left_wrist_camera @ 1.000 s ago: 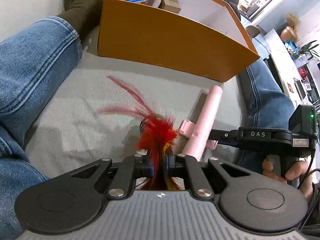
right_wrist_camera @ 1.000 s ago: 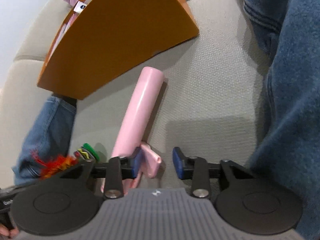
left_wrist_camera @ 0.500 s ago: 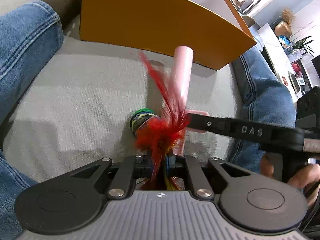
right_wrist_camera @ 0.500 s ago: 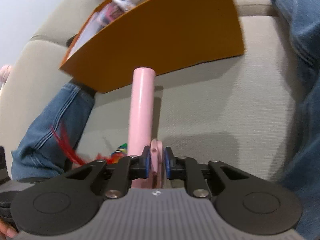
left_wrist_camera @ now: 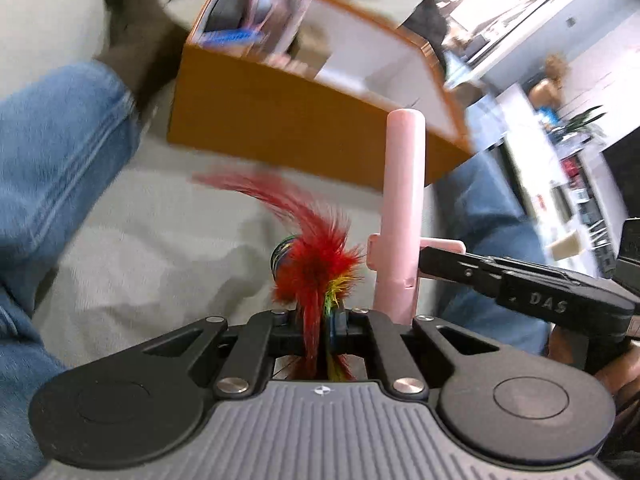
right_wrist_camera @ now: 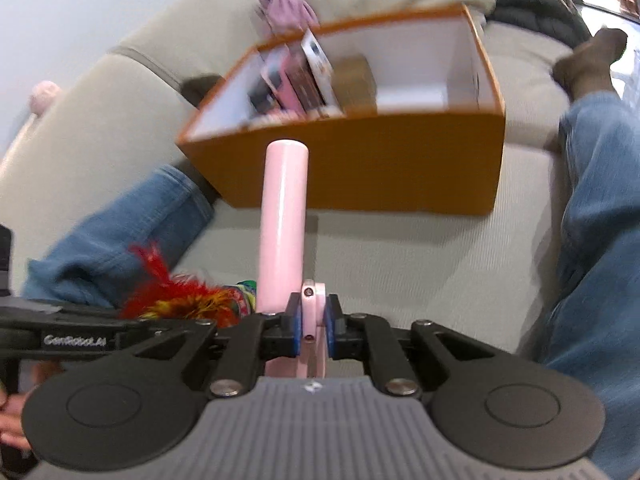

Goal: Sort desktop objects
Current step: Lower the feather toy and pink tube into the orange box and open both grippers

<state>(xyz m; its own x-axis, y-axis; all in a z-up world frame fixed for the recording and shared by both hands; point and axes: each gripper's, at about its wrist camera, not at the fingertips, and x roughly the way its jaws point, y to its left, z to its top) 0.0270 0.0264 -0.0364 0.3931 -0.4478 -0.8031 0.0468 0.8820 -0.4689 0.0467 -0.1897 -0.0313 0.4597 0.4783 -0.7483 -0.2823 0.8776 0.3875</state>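
My left gripper (left_wrist_camera: 318, 320) is shut on a red and yellow feather shuttlecock (left_wrist_camera: 310, 256), held above the beige sofa seat (left_wrist_camera: 160, 248). My right gripper (right_wrist_camera: 312, 326) is shut on the side tab of a pink cylinder tool (right_wrist_camera: 282, 220), which points up toward an open orange box (right_wrist_camera: 360, 164). The pink tool (left_wrist_camera: 400, 208) and the right gripper's arm (left_wrist_camera: 520, 284) also show in the left wrist view, right of the feathers. The shuttlecock (right_wrist_camera: 180, 300) shows left of the tool in the right wrist view. The orange box (left_wrist_camera: 280, 128) lies ahead of both grippers.
The box holds several items, among them pink packets (right_wrist_camera: 296, 76) and a brown carton (right_wrist_camera: 354, 80). A person's jeans-clad legs (left_wrist_camera: 52, 152) (right_wrist_camera: 596, 240) flank the seat on both sides. A pink cloth (right_wrist_camera: 286, 4) lies behind the box.
Both grippers have lifted, carrying the shuttlecock and the pink tool up off the seat. The right gripper closed on the tool's tab a second ago. The box interior has come into view.
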